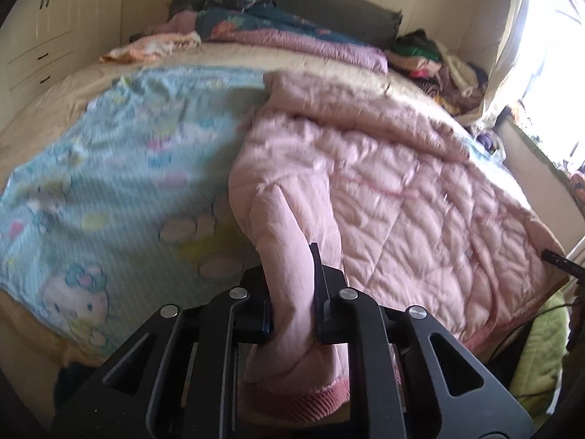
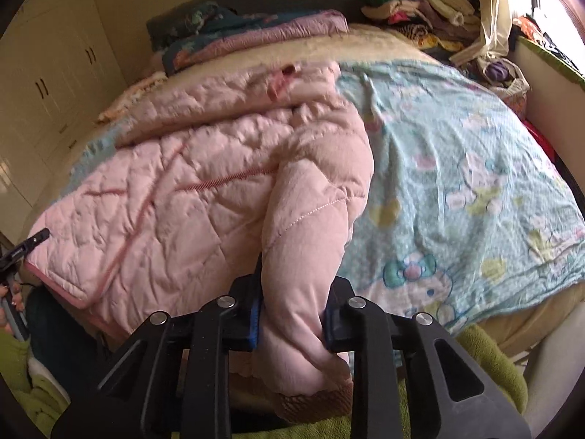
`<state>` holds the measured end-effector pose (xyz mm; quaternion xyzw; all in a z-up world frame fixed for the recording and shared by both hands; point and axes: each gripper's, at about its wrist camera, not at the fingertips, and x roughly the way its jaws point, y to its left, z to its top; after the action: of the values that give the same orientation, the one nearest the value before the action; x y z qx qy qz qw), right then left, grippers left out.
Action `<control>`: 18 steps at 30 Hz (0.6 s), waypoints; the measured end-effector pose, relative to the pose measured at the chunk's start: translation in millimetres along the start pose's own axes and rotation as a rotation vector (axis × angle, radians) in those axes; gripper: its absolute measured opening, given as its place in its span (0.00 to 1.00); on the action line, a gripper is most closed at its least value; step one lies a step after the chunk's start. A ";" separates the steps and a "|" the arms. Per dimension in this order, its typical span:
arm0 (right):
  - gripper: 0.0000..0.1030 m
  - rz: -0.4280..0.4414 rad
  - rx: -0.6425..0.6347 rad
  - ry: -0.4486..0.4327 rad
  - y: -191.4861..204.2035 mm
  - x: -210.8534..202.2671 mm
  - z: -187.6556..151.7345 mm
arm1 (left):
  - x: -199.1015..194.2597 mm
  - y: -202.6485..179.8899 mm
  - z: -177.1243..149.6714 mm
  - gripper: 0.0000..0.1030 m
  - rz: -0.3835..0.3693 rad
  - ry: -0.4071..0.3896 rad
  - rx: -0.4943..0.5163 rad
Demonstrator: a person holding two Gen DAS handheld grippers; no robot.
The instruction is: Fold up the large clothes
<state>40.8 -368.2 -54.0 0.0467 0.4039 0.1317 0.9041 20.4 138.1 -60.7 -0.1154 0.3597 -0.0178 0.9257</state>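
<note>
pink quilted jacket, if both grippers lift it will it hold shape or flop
Likely floppy: the pink quilted jacket already droops and bunches where the left gripper and right gripper pinch it. Its puffy padding suggests bulk without much weight. The soft fabric probably won't slip.

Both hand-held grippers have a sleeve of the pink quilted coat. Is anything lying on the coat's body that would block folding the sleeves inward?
Nothing visible does. The left hand-held gripper and right hand-held gripper are each shut on a sleeve of the pink quilted coat, whose body lies bare on the blue cartoon sheet.
</note>
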 end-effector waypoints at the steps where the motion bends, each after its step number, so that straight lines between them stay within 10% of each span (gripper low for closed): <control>1: 0.21 0.019 0.014 -0.029 0.2 -3.6 5.3 | -2.0 -1.2 5.0 0.08 -0.004 -0.014 0.001; 18: 0.20 0.152 0.090 -0.266 -0.1 -24.9 88.5 | -5.6 -20.6 95.6 0.08 -0.049 -0.198 -0.046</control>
<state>90.6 -373.3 23.2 0.1348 0.2815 0.1742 0.9339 81.3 137.9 16.0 -0.1467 0.2638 -0.0205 0.9532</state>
